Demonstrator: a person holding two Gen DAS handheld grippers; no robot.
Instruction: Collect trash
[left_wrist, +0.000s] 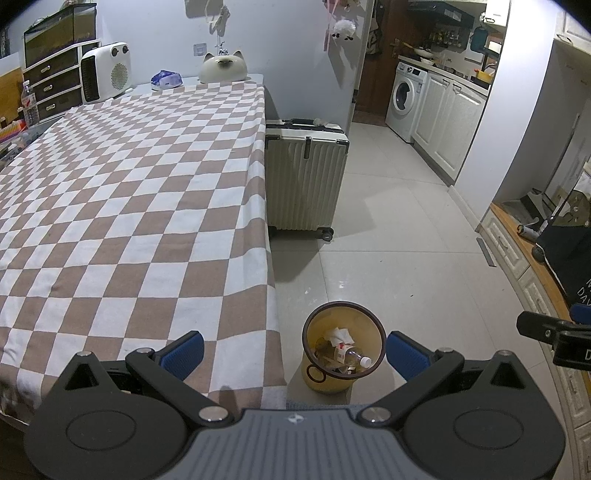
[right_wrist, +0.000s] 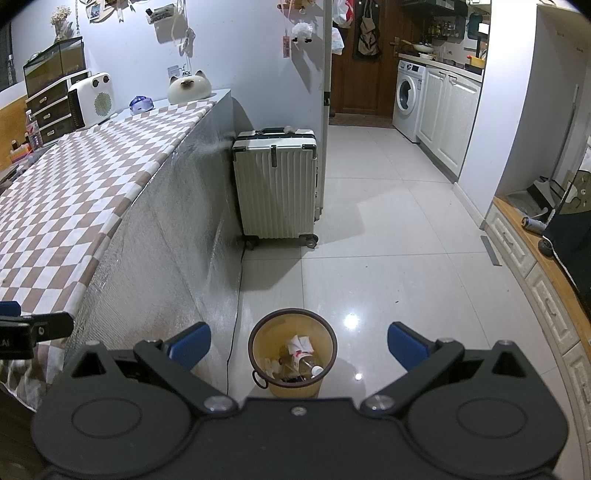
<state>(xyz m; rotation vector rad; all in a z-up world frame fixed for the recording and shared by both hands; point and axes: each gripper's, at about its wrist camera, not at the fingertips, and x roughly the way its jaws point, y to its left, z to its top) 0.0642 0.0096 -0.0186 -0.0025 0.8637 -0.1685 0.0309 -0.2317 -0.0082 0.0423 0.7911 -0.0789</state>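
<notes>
A yellow trash bin (left_wrist: 314, 380) with a dark rim stands on the floor by the table's corner; it also shows in the right wrist view (right_wrist: 295, 387). Inside lie a plastic bottle (left_wrist: 352, 356) with a white cap and crumpled paper (left_wrist: 340, 335); the bottle (right_wrist: 308, 363) and paper (right_wrist: 301, 343) show in the right view too. My left gripper (left_wrist: 293, 352) is open and empty, high above the table edge and bin. My right gripper (right_wrist: 299, 345) is open and empty above the bin. The right gripper's tip (left_wrist: 546, 332) shows at the left view's right edge.
A table with a checkered cloth (left_wrist: 129, 184) fills the left. A white suitcase (left_wrist: 304, 177) stands beside the table's far end. A heater (left_wrist: 105, 70), cat-shaped object (left_wrist: 223, 66) and blue pack (left_wrist: 166, 79) sit at the table's back. Low cabinets (right_wrist: 546, 288) line the right.
</notes>
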